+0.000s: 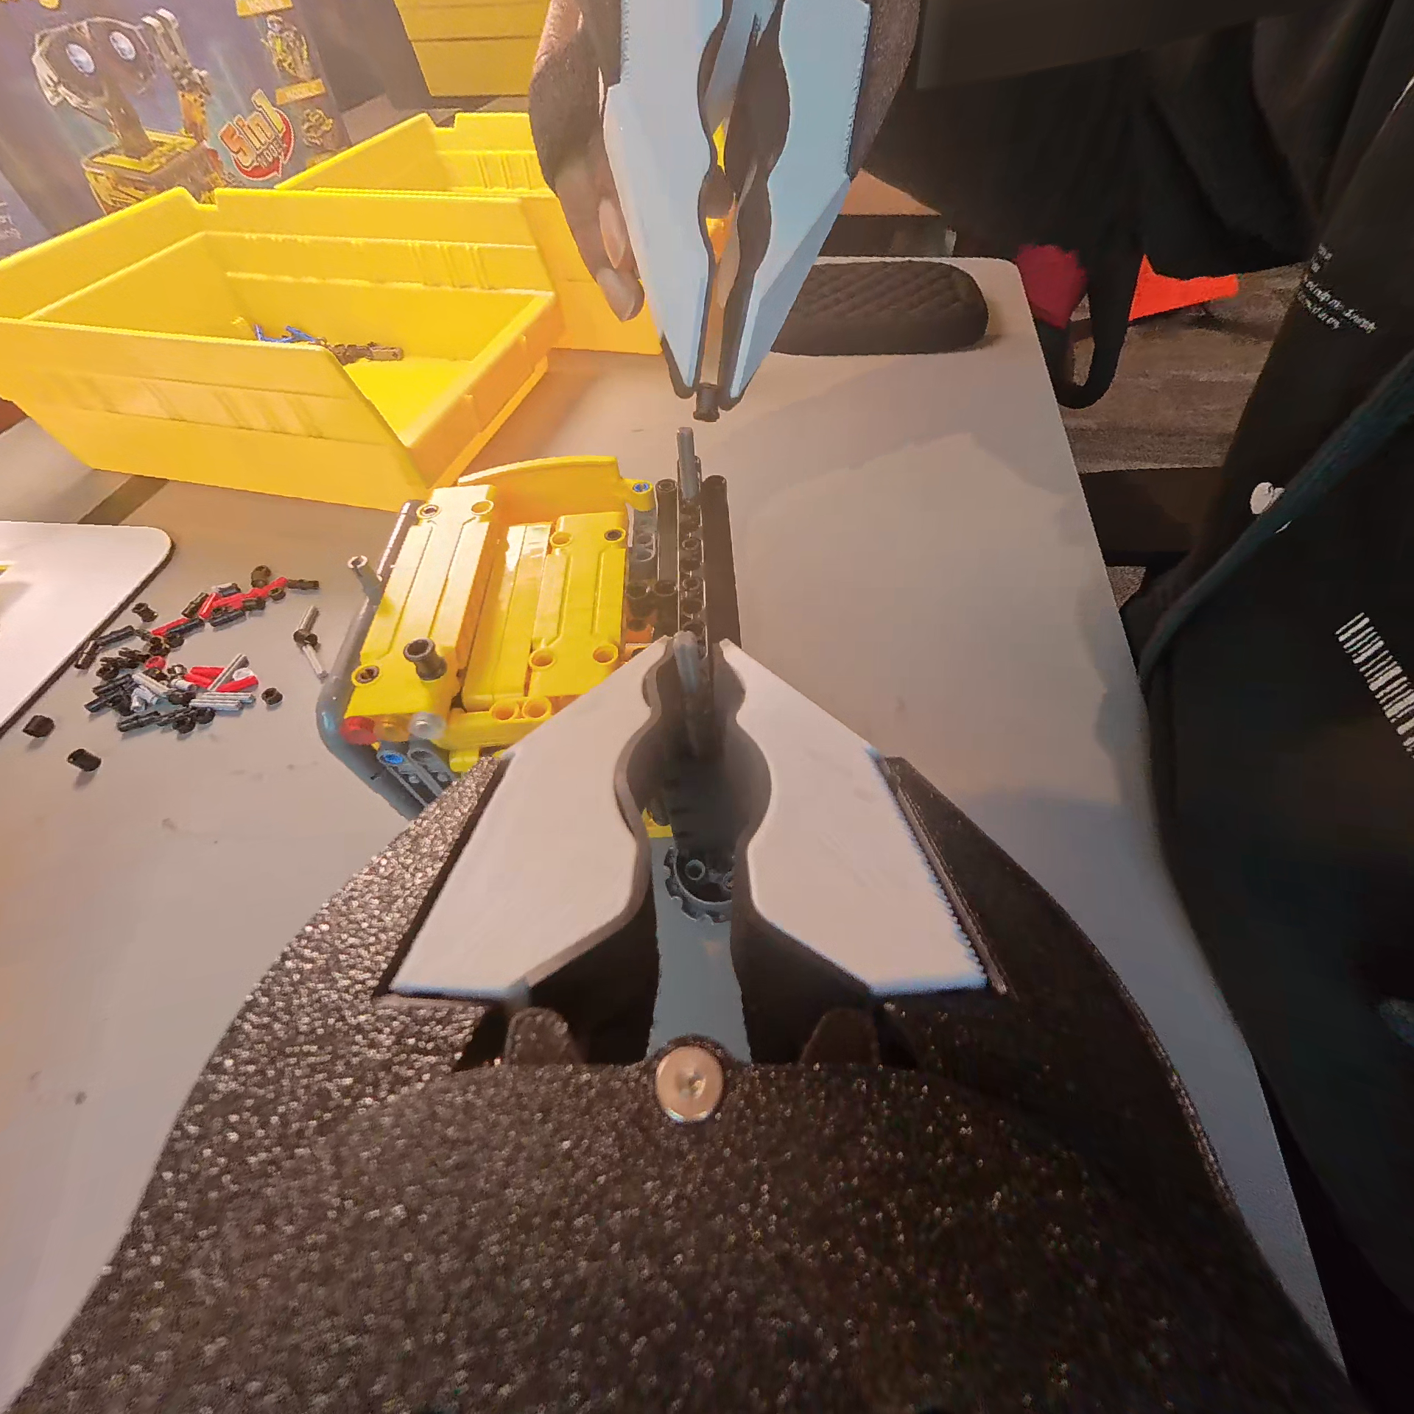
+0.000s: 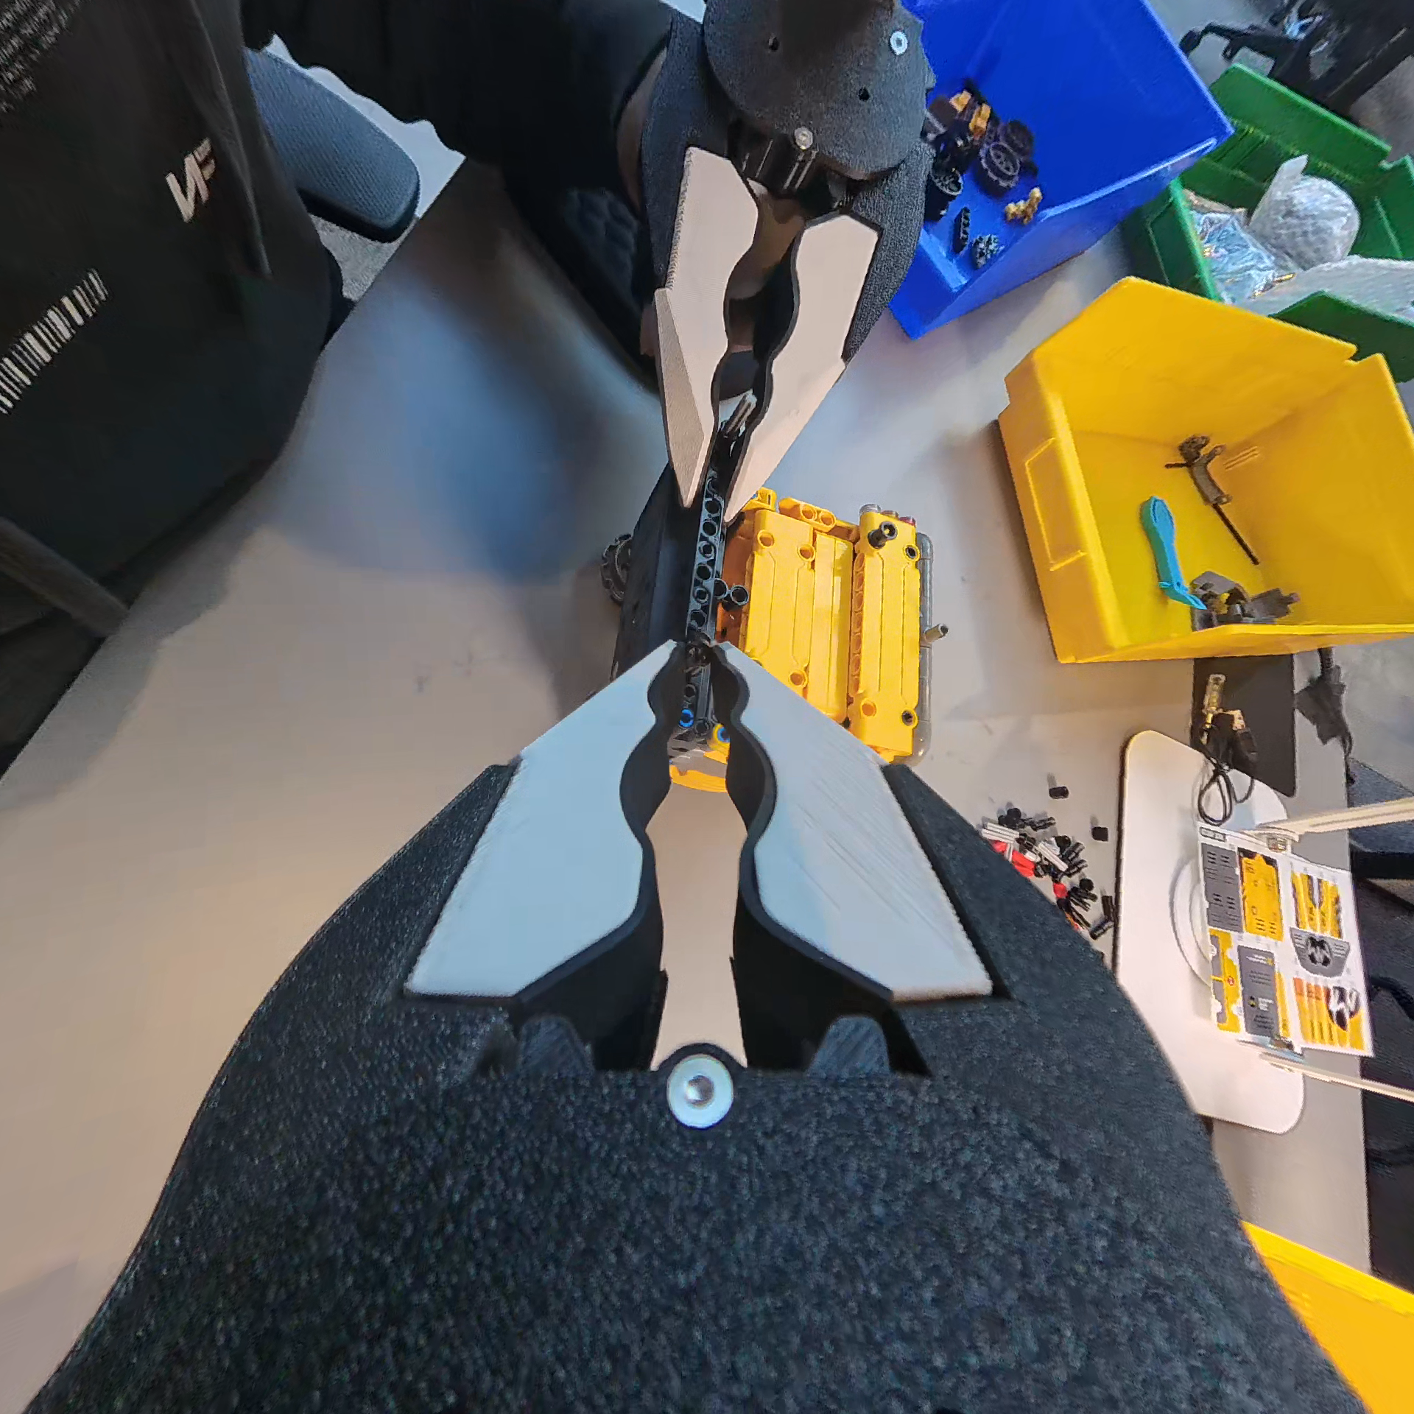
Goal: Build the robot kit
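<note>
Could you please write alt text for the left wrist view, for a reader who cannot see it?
The left tongs grip a yellow-and-black brick model on a grey table, while the right tongs hold a small black pin just above it. Yellow bins and loose pins lie leftward.

This looks like a hobby or lab workroom for building brick-kit models. A grey bench (image 2: 367, 689) carries yellow sorting bins (image 1: 252, 367), a blue bin (image 2: 1071, 153) and a green bin (image 2: 1301, 153) of parts, a heap of small black and red pins (image 1: 168, 673) and a printed instruction sheet (image 2: 1285, 941). A kit box (image 1: 153, 99) stands behind the bins, and an office chair (image 2: 337, 161) sits at the bench edge.
</note>
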Motion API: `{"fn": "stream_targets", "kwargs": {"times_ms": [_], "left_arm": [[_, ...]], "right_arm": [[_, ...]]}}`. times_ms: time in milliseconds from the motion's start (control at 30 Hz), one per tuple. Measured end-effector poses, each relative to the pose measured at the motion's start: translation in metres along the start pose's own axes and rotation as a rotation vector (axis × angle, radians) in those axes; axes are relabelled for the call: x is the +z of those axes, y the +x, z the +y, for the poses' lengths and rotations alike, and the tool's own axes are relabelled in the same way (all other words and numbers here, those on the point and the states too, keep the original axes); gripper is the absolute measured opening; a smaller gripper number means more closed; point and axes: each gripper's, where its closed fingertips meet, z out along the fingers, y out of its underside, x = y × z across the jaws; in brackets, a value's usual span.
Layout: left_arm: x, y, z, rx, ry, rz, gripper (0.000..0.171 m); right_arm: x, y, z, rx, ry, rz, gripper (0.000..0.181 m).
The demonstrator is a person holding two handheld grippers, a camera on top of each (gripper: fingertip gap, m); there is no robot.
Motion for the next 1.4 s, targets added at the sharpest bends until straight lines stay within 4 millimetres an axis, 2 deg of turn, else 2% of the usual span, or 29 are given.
{"fn": "stream_targets", "kwargs": {"times_ms": [467, 667, 833, 1400], "left_arm": [[0.004, 0.006, -0.002, 0.034, 0.0, 0.026, 0.005], [0.004, 0.007, -0.002, 0.041, 0.003, 0.019, 0.005], [0.005, 0.008, -0.002, 0.051, 0.007, 0.012, 0.005], [0.005, 0.009, -0.002, 0.044, 0.024, -0.006, 0.005]], "right_arm": [[0.004, 0.001, 0.007, 0.008, -0.227, -0.102, 0.006], [0.003, -0.001, 0.001, 0.029, -0.29, -0.145, 0.006], [0.002, -0.004, 0.007, 0.048, -0.384, -0.174, 0.006], [0.007, -0.007, 0.002, 0.043, -0.546, -0.232, 0.006]]}}
